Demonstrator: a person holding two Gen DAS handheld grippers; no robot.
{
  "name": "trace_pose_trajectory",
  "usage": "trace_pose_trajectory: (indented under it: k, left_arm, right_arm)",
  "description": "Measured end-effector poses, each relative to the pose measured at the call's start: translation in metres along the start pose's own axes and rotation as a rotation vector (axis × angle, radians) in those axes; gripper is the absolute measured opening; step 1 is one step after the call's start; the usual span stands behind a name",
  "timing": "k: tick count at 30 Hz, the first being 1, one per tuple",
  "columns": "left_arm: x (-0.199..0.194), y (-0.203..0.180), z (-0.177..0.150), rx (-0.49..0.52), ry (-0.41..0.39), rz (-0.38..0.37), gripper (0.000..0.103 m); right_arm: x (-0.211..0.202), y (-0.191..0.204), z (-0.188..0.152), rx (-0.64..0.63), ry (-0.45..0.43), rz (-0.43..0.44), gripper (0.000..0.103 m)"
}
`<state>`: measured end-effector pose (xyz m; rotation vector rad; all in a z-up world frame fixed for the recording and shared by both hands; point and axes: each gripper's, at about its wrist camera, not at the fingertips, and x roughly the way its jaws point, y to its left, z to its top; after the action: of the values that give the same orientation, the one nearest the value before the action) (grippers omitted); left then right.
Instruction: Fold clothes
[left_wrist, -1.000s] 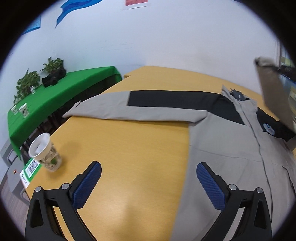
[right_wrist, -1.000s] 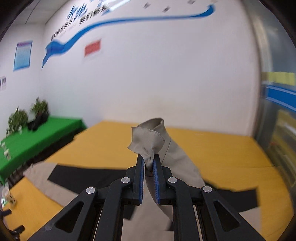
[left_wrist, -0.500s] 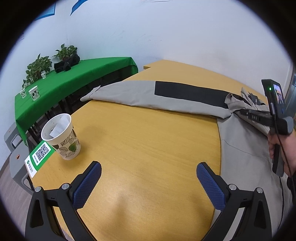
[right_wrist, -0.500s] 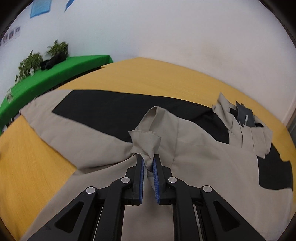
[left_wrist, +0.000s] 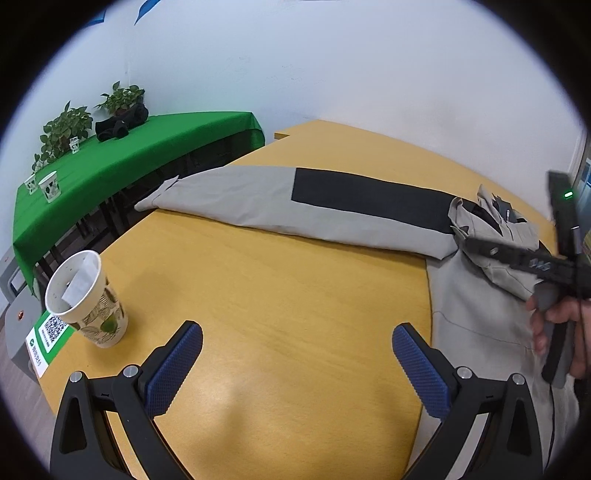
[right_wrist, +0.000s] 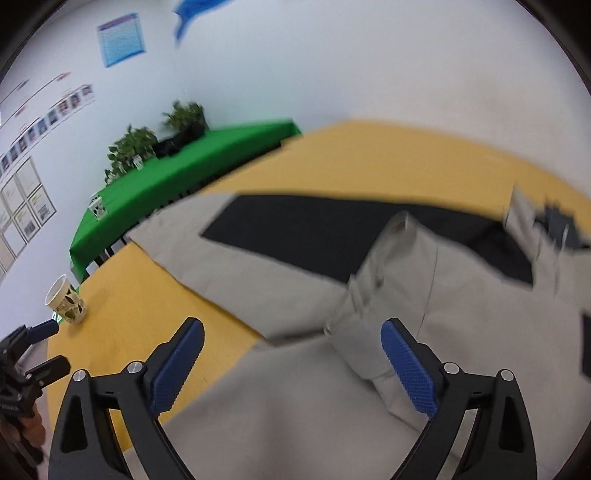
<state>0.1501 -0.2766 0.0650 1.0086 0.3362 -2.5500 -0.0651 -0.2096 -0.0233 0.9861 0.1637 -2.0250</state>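
Now your right tool (right_wrist: 291, 362) hangs with its jaws spread over the grey-and-black jacket (right_wrist: 369, 295) lying on the yellow worktop (left_wrist: 295, 314); your left tool (left_wrist: 297, 363) is spread too, over bare wood near a paper cup (left_wrist: 88, 299).

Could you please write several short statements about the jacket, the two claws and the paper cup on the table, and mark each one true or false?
1. The right claw is open, gripping nothing. True.
2. The folded sleeve lies across the jacket body. True.
3. The left claw is shut on the jacket's hem. False: it is open over bare table.
4. The paper cup lies on its side. False: it stands upright.
5. The other sleeve stretches out toward the green table. True.
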Motion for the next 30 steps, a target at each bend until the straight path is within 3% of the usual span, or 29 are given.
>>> trace_pose_trajectory:
  k: [3, 7, 11, 15, 17, 20, 24, 28, 30]
  left_arm:
    - [0.002, -0.015, 0.008, 0.025, -0.006, -0.025, 0.103]
    - [0.007, -0.040, 0.033, 0.041, -0.034, -0.092, 0.103]
    - [0.024, -0.100, 0.078, 0.108, -0.071, -0.213, 0.103]
    - [0.067, -0.197, 0.119, 0.229, -0.061, -0.368, 0.103]
    - [0.101, -0.245, 0.126, 0.292, -0.027, -0.391, 0.103]
    - [0.164, -0.296, 0.124, 0.372, 0.067, -0.336, 0.103]
    - [0.226, -0.292, 0.114, 0.330, 0.208, -0.227, 0.103]
    - [0.230, -0.260, 0.114, 0.254, 0.222, -0.159, 0.103]
    - [0.222, -0.239, 0.117, 0.197, 0.231, -0.175, 0.103]
  right_arm:
    - [0.023, 0.001, -0.009, -0.021, 0.059, 0.063, 0.098]
    - [-0.022, -0.018, -0.012, 0.085, -0.078, 0.343, 0.097]
    - [-0.125, -0.080, -0.051, 0.103, -0.217, 0.198, 0.098]
    - [-0.223, -0.145, -0.093, 0.122, -0.320, 0.014, 0.102]
    - [-0.251, -0.181, -0.114, 0.168, -0.298, -0.094, 0.102]
    - [-0.278, -0.233, -0.143, 0.260, -0.262, -0.186, 0.102]
    - [-0.291, -0.267, -0.177, 0.320, -0.207, -0.230, 0.102]
    - [-0.286, -0.270, -0.193, 0.346, -0.221, -0.215, 0.102]
    - [-0.278, -0.268, -0.193, 0.355, -0.228, -0.206, 0.102]
